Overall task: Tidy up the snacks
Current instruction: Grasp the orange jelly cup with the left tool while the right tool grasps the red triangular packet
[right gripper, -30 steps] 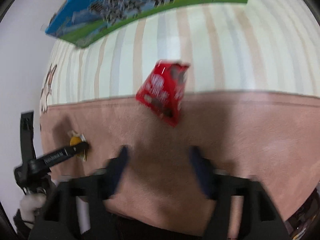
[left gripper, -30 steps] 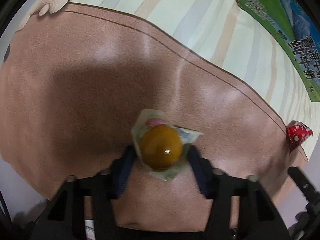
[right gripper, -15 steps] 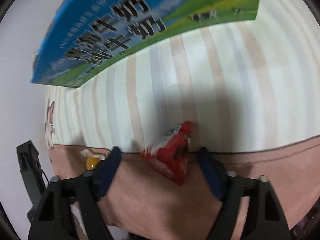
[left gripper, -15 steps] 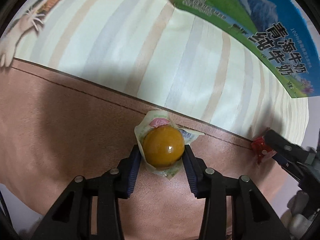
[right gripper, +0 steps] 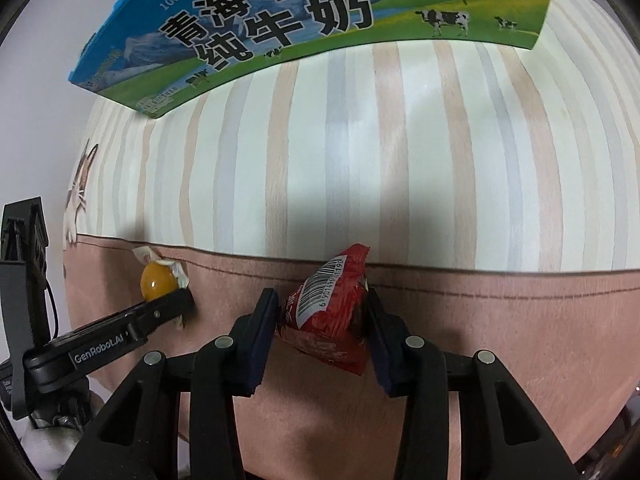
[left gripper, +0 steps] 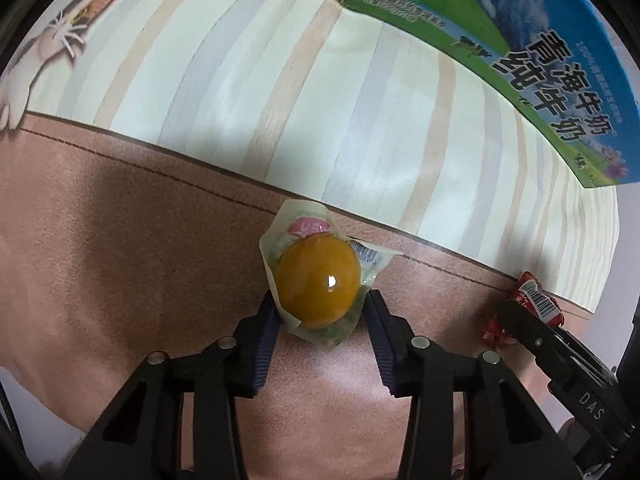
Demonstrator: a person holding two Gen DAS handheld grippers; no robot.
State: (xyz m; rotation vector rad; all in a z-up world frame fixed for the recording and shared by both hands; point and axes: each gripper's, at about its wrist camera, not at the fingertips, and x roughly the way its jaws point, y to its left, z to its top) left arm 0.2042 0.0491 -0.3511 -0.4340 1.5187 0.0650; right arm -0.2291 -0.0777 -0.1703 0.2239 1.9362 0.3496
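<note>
Left tool [left gripper: 320, 306]: we clamp the orange jelly cup [left gripper: 317, 282] between both pads, above the pink mat [left gripper: 120, 240].
Right tool [right gripper: 322, 312]: we pinch the red snack packet [right gripper: 326, 304].
Milk carton [right gripper: 280, 20]: lies beyond, on the striped cloth [right gripper: 400, 160].

We see an orange jelly cup [left gripper: 316, 282] in a crinkled clear wrapper, its domed side facing us, over the pink band of the table near the seam with the striped part. To its right, a red snack packet [right gripper: 326, 306], crumpled, shows its white barcode uppermost, at the same seam.
</note>
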